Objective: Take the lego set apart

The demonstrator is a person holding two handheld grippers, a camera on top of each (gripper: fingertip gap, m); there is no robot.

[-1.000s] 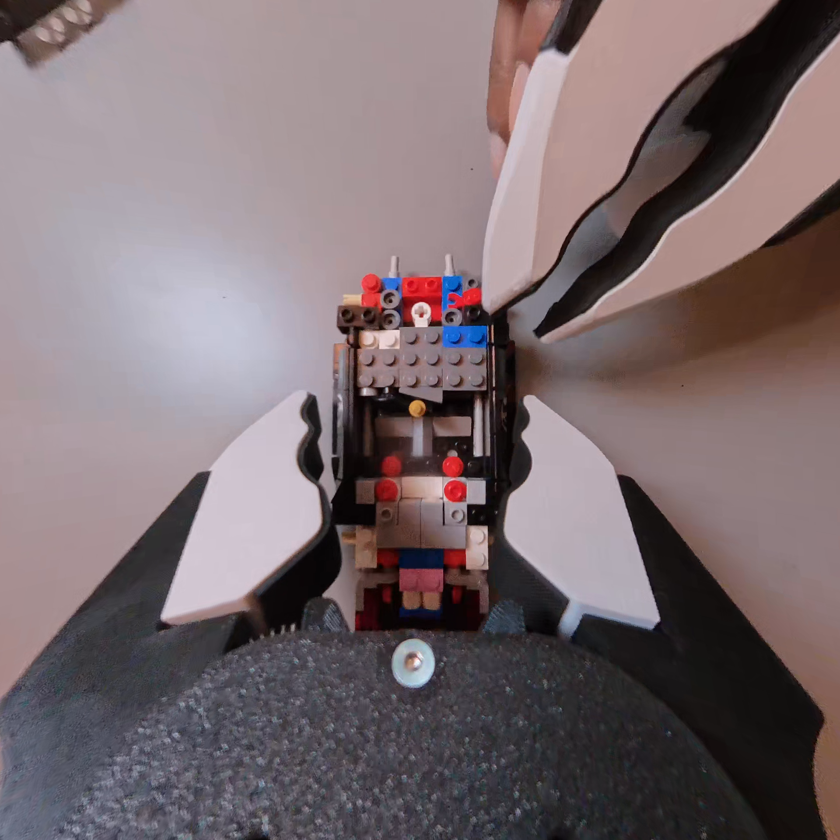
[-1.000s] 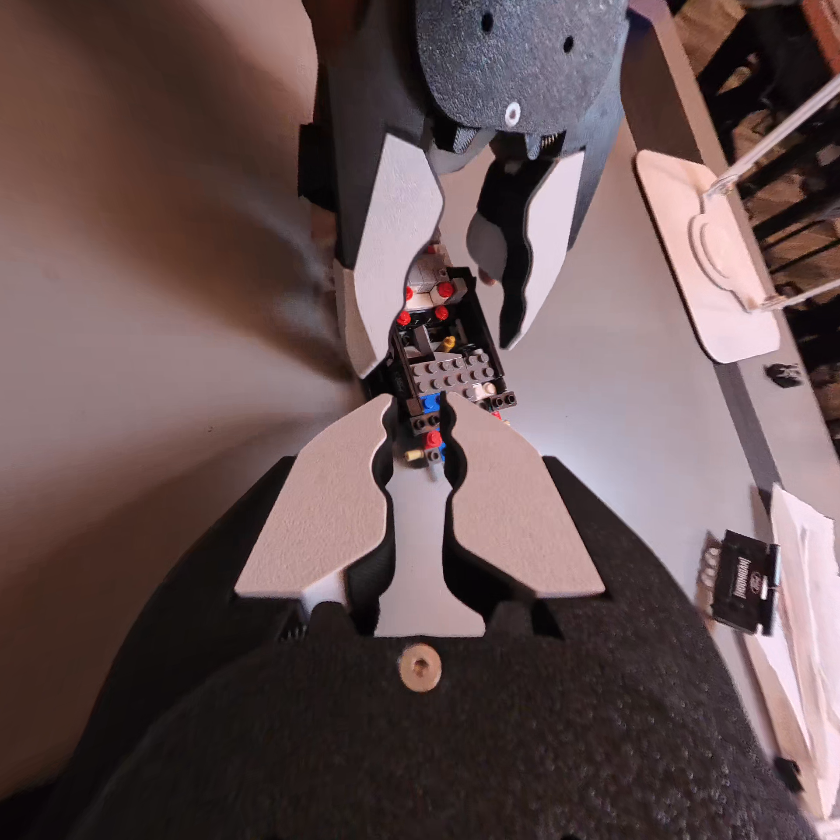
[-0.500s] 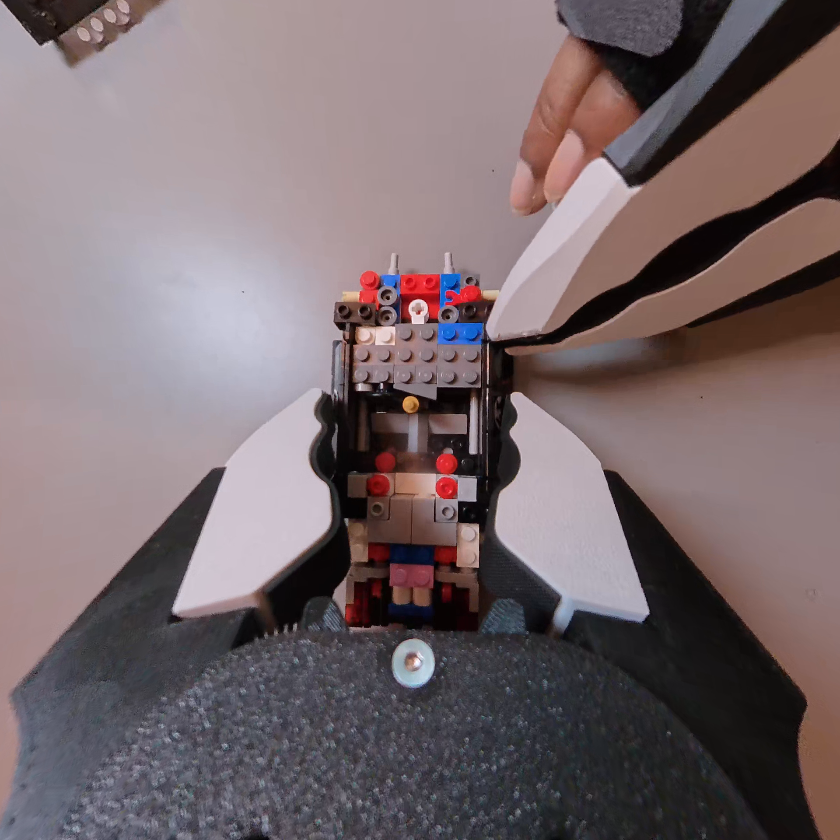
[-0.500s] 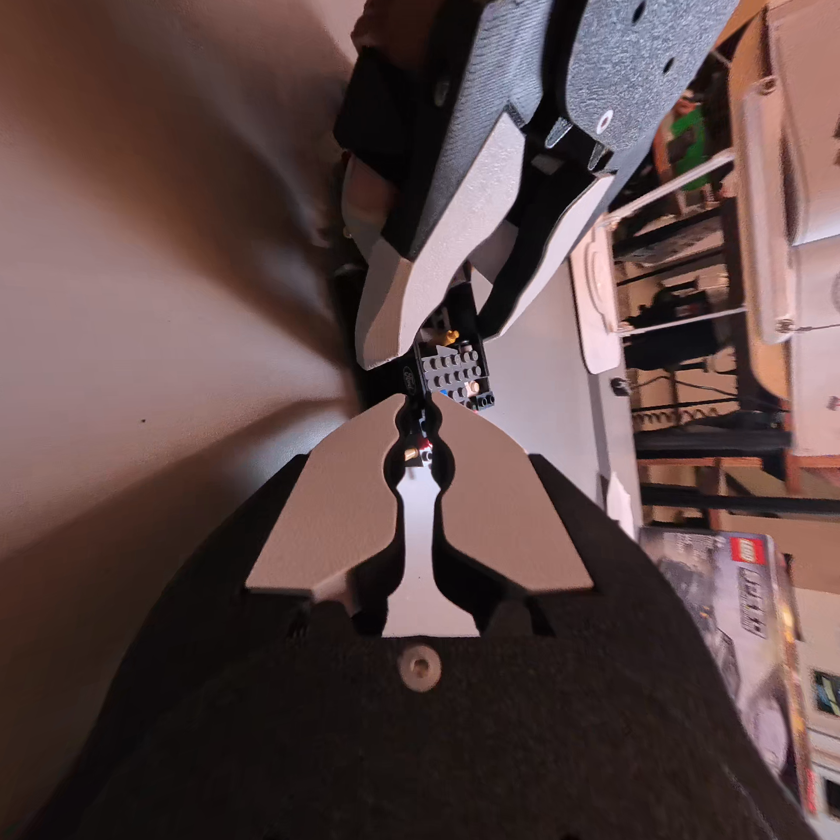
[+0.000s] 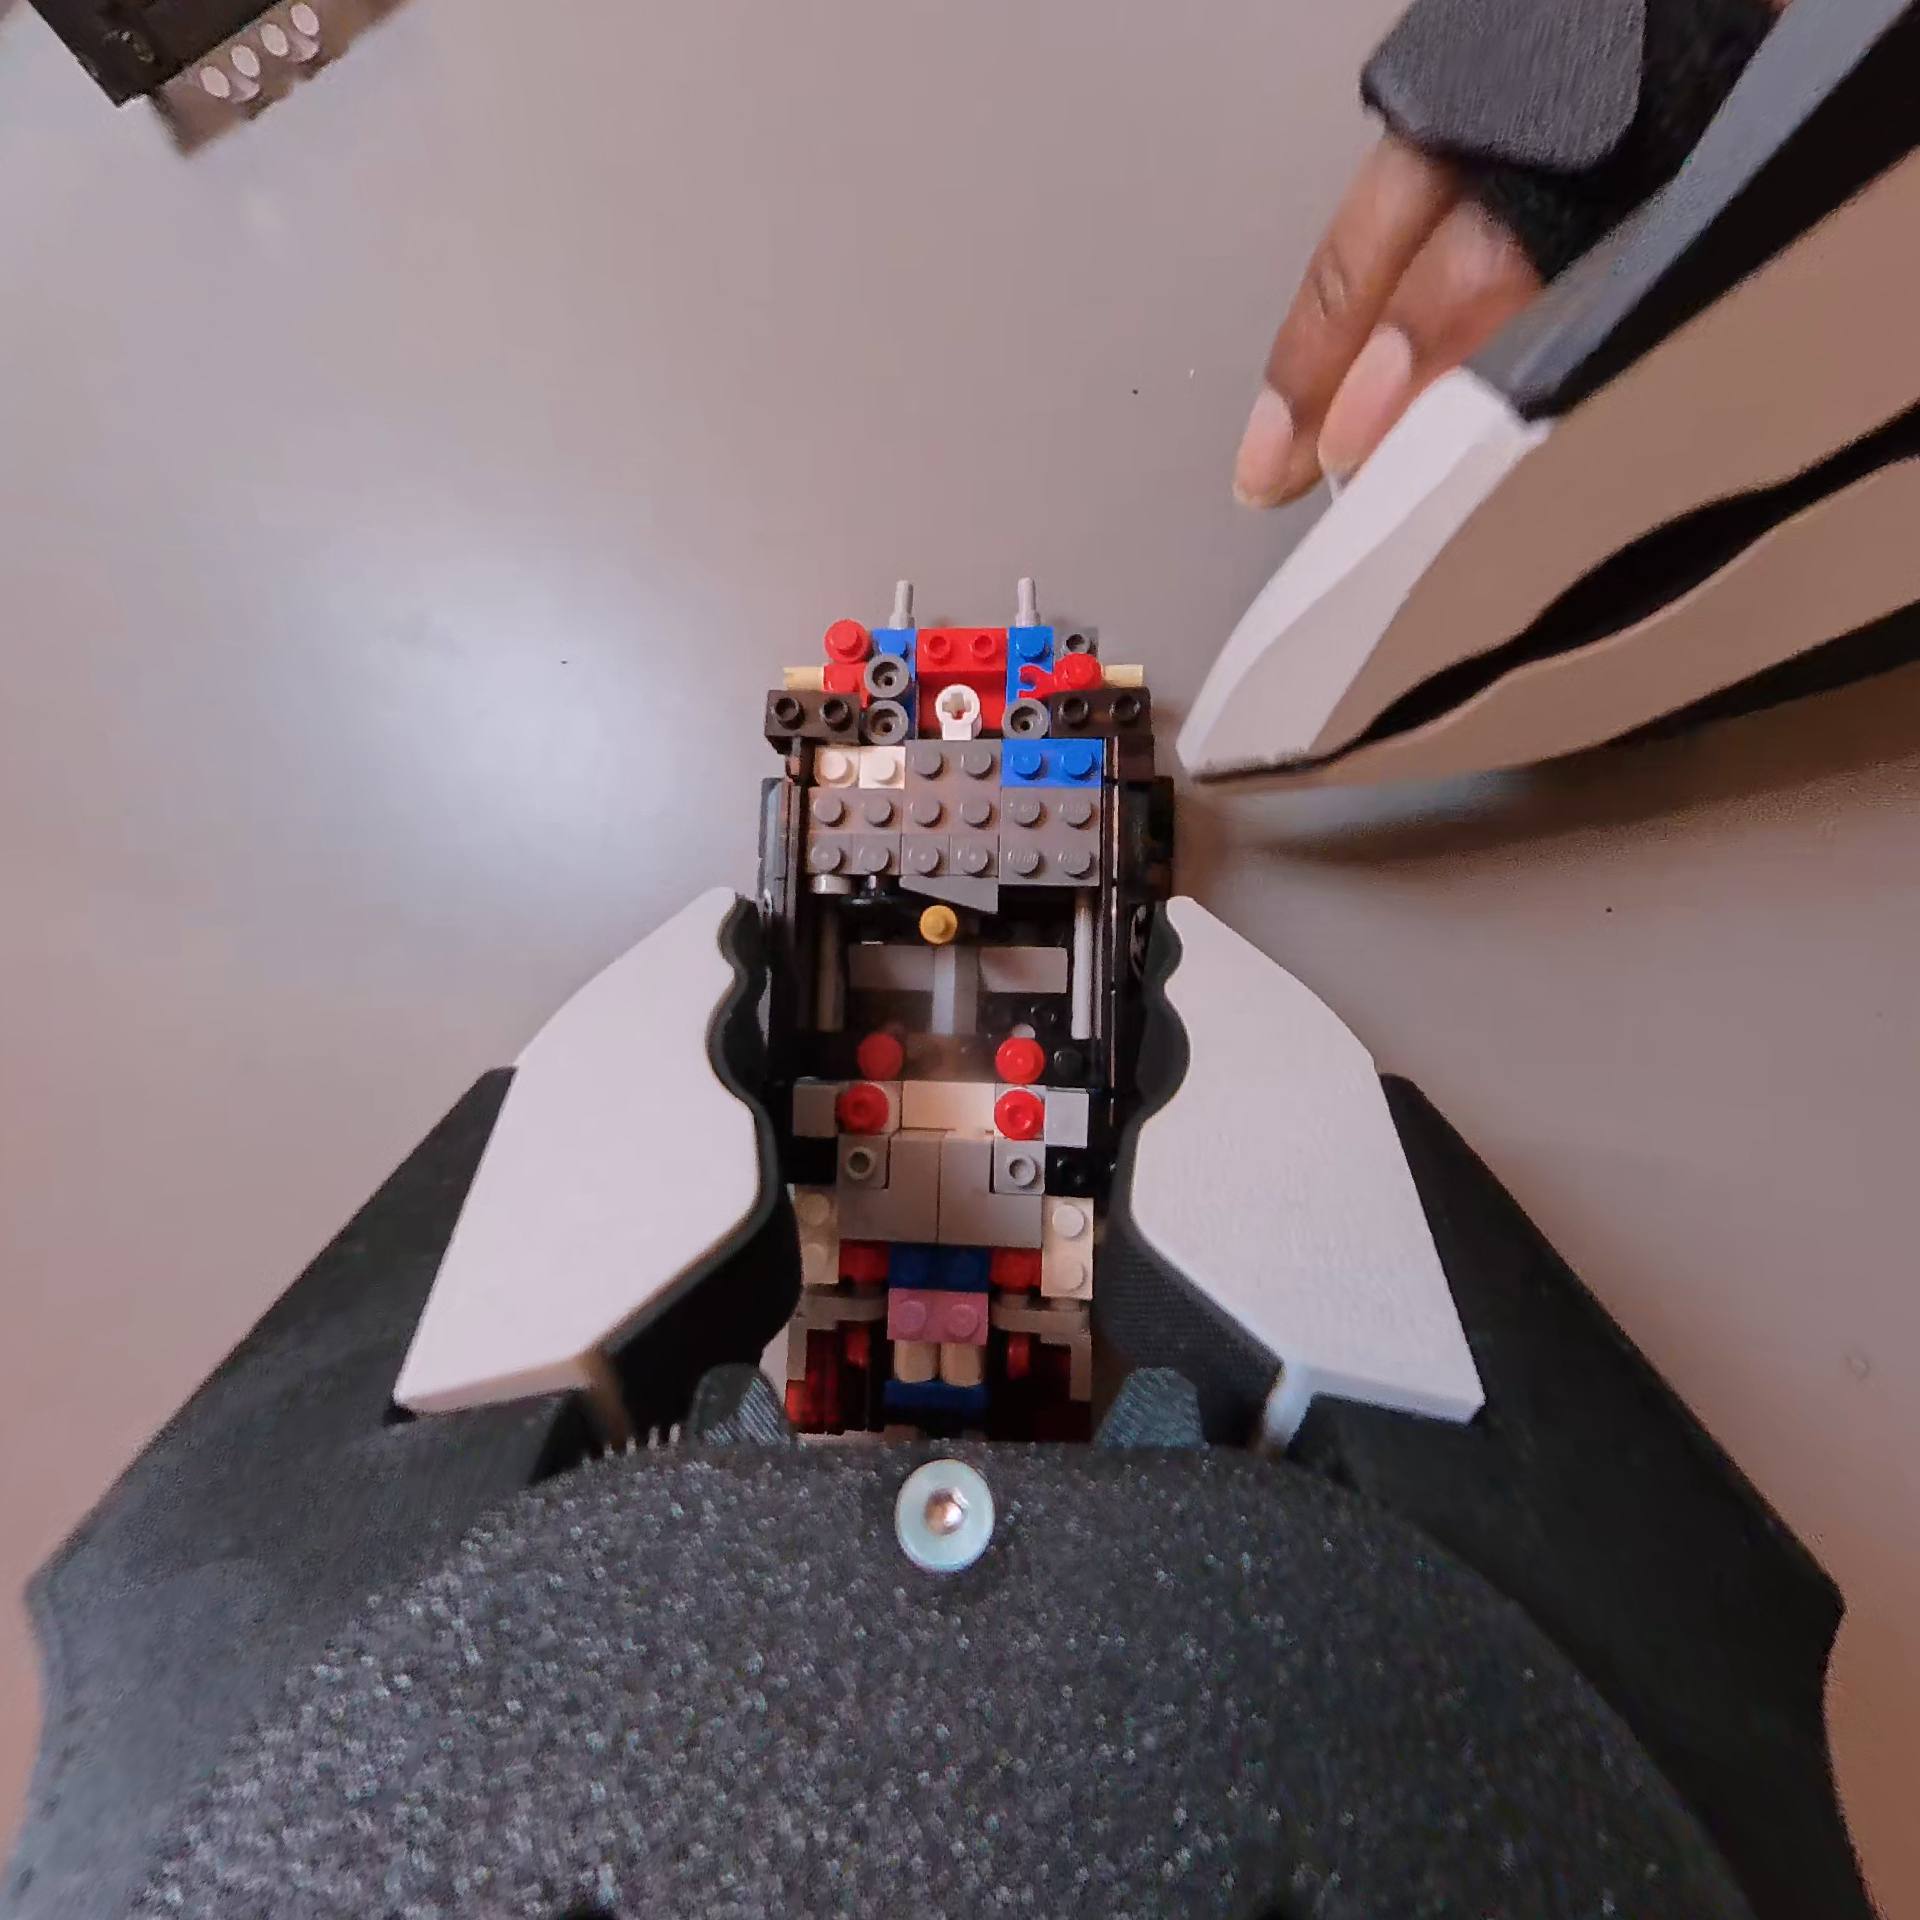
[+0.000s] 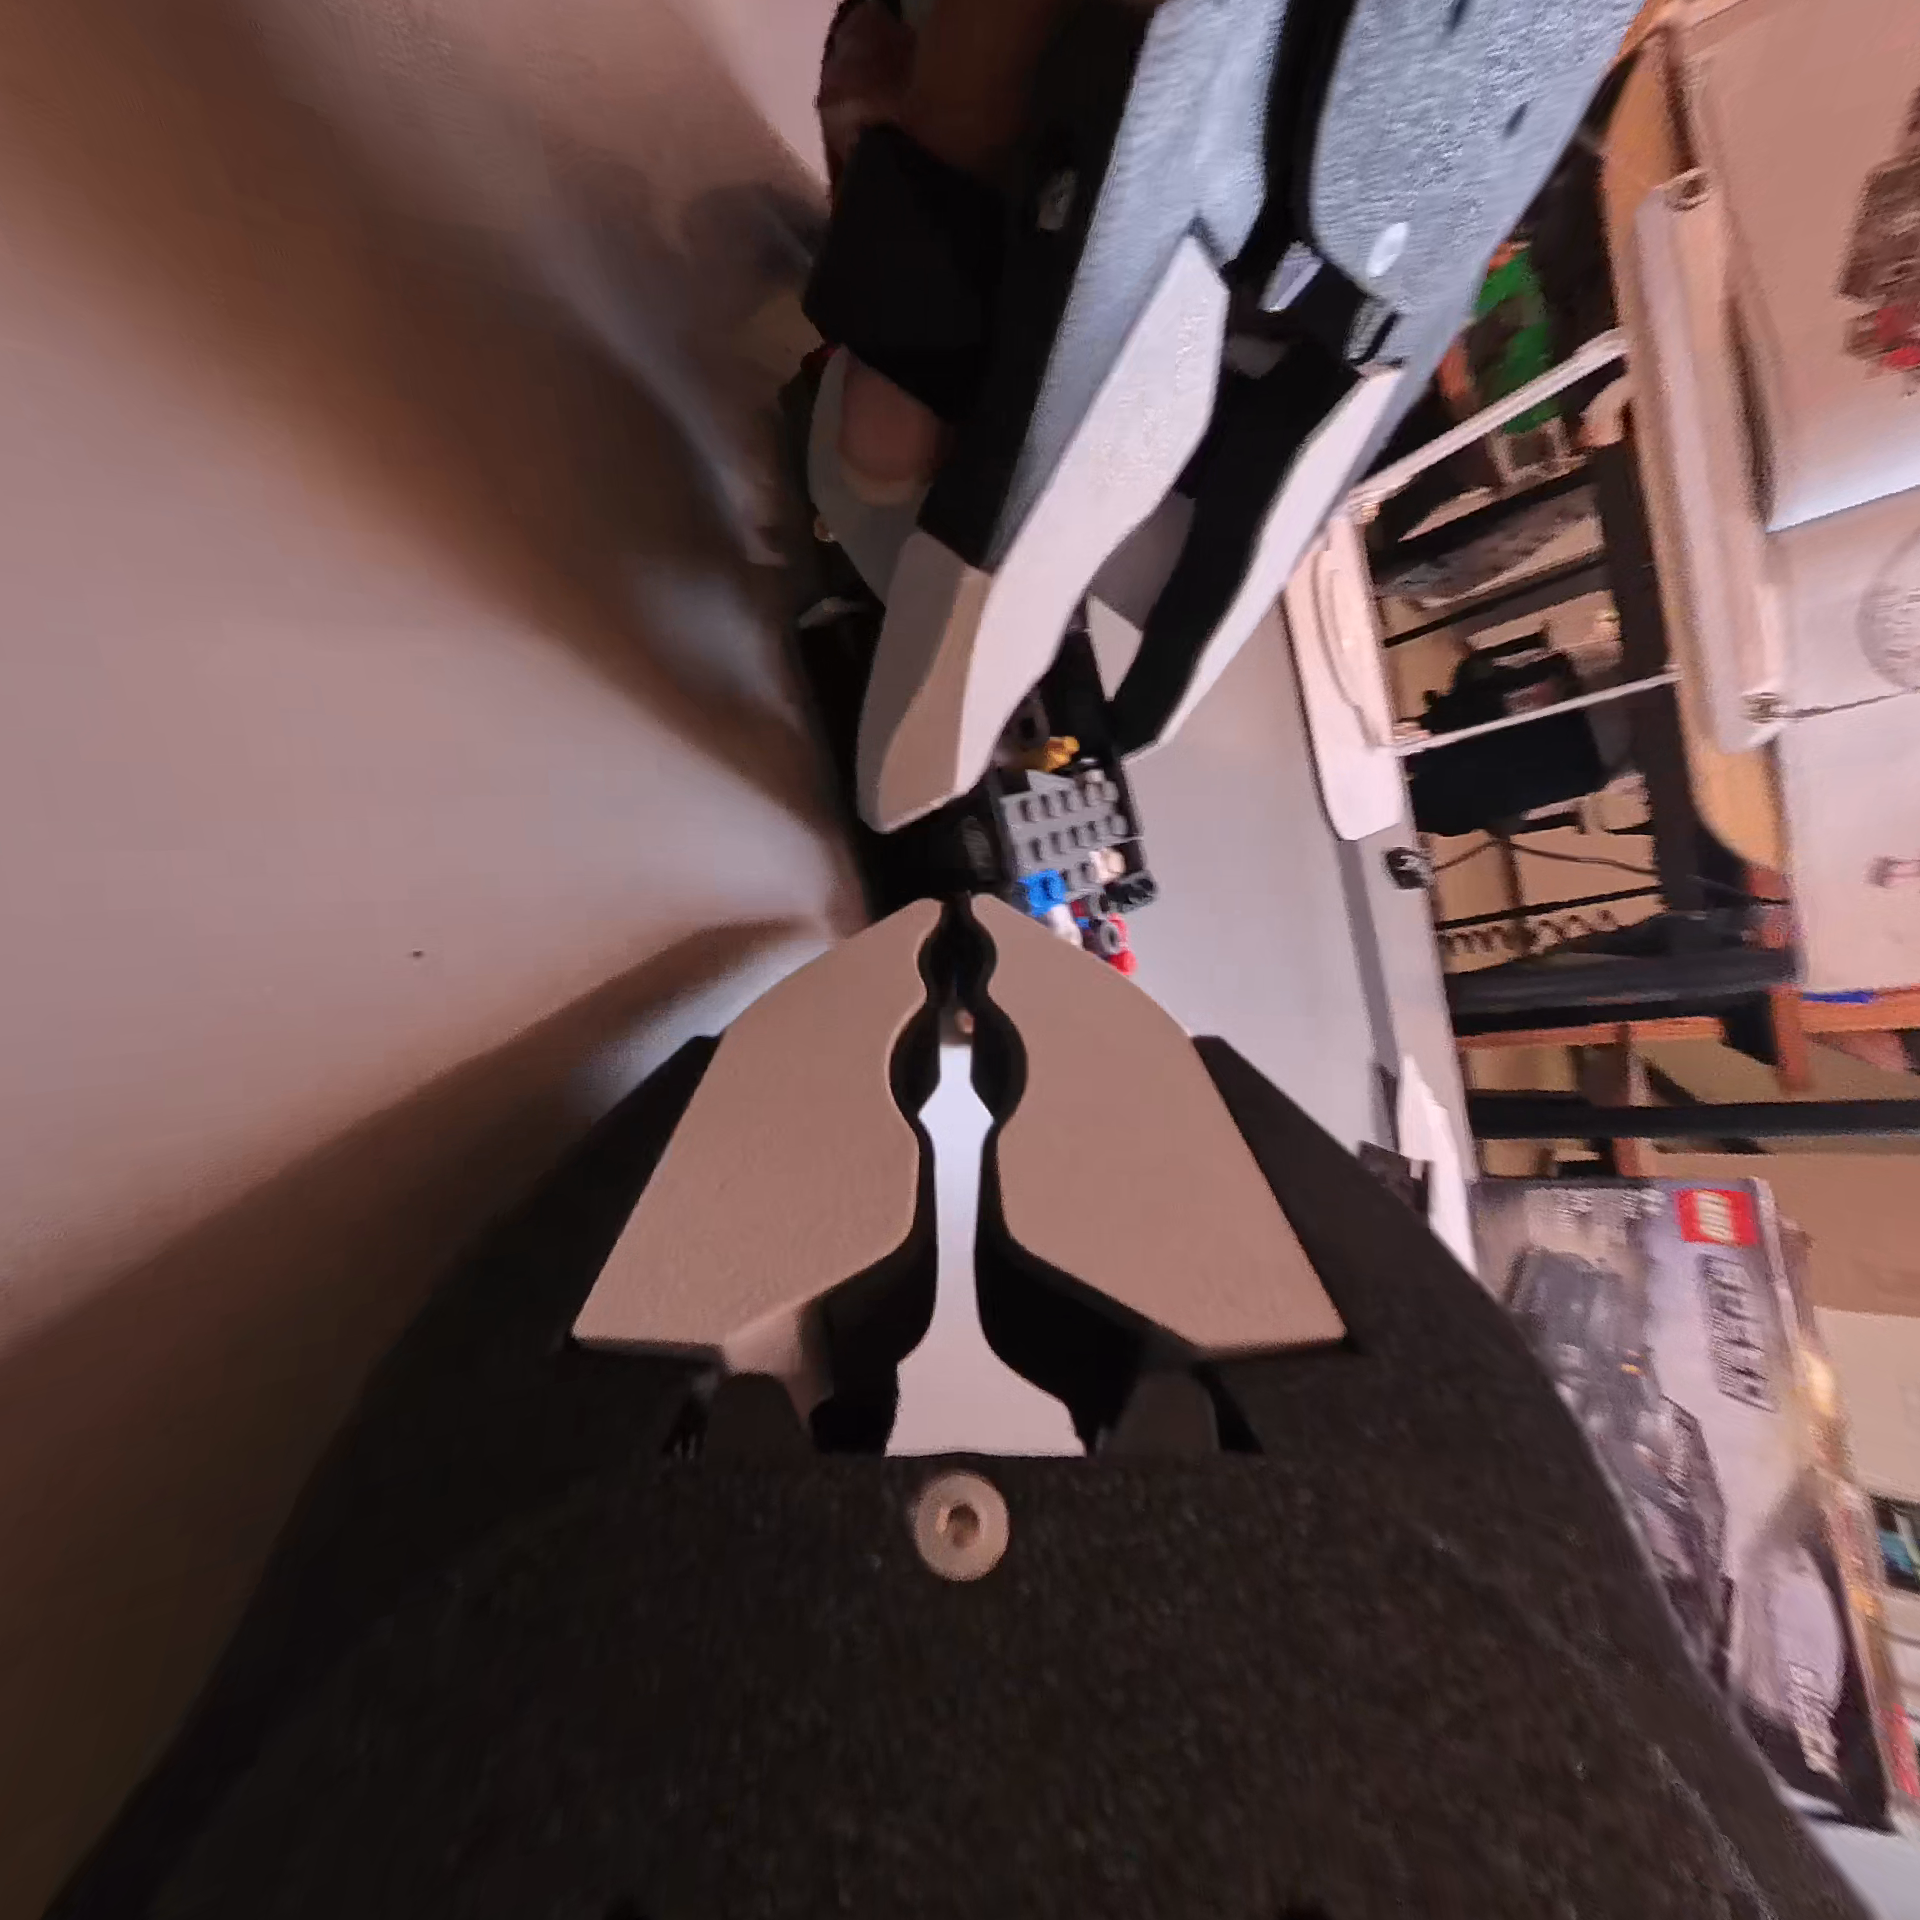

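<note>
My left gripper [image 5: 951, 940] still clamps the lego car [image 5: 951, 997]. My right gripper [image 6: 956, 925] has closed at its front corner, ready to pull.

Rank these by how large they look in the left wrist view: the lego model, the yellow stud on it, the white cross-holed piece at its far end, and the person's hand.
1. lego model, clearly largest.
2. hand, only partly in view.
3. white cross-holed piece and yellow stud: look alike; the stud is nearer the camera, so unranked.
</note>
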